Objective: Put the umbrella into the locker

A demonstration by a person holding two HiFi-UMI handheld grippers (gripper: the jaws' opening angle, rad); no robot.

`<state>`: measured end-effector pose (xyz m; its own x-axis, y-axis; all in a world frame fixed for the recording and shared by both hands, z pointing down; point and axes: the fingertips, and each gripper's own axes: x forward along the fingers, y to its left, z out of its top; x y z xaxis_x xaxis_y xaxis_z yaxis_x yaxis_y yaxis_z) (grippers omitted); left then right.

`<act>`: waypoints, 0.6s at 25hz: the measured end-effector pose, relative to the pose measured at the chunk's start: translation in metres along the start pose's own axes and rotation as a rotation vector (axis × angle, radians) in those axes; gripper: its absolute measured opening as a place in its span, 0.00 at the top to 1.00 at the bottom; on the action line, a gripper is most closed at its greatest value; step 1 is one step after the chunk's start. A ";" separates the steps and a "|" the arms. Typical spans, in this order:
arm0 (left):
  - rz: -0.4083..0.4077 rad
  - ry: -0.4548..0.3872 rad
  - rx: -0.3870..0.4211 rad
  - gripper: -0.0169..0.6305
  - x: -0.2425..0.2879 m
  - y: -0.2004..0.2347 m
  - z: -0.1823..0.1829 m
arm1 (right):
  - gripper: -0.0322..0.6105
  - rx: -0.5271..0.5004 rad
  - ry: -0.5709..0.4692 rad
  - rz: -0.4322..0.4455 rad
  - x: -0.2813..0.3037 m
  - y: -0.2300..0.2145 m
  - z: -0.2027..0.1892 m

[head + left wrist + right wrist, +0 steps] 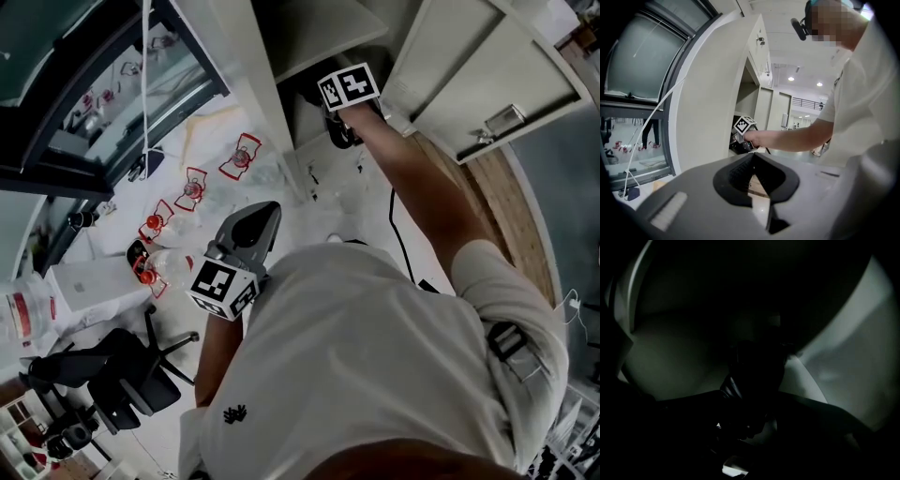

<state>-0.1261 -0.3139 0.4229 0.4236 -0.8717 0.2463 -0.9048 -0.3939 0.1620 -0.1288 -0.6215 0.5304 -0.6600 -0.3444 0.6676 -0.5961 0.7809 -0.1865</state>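
Observation:
The pale locker (323, 42) stands open, its door (487, 70) swung out to the right. My right gripper (337, 117) reaches into the lower compartment, with its marker cube at the opening. The black umbrella (345, 139) shows as a dark shape under that cube. In the right gripper view the umbrella (754, 376) is a black mass between the dark jaws, inside the dim locker. My left gripper (265, 214) hangs back near my chest, shut and empty. In the left gripper view its jaws (752, 161) meet at the tips, and the right gripper (739, 142) is seen at the locker.
A black office chair (131, 375) stands at the lower left. Several red-and-clear items (192, 187) and a white box (89, 286) lie on the floor by the dark window frame (94, 122). A black cable (398, 234) runs along the floor near the locker.

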 end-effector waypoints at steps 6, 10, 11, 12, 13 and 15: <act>0.006 0.014 -0.006 0.89 -0.002 0.006 -0.003 | 0.45 0.005 -0.009 -0.014 0.010 -0.005 0.003; -0.005 0.017 -0.012 0.89 -0.004 0.008 -0.003 | 0.44 -0.009 -0.018 -0.024 0.008 -0.005 0.004; -0.009 0.019 -0.011 0.89 -0.006 0.008 -0.004 | 0.44 -0.011 -0.026 -0.029 0.006 -0.005 0.004; -0.013 0.021 -0.010 0.89 -0.007 0.008 -0.006 | 0.44 -0.014 -0.038 -0.035 0.004 -0.005 0.004; -0.019 0.023 -0.008 0.89 -0.008 0.007 -0.007 | 0.44 -0.016 -0.051 -0.042 0.001 -0.005 0.005; -0.036 0.025 -0.001 0.89 -0.011 0.007 -0.009 | 0.44 -0.018 -0.073 -0.056 -0.006 -0.005 0.006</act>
<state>-0.1363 -0.3048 0.4299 0.4569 -0.8493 0.2645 -0.8889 -0.4245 0.1724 -0.1250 -0.6264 0.5232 -0.6577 -0.4246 0.6222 -0.6252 0.7684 -0.1365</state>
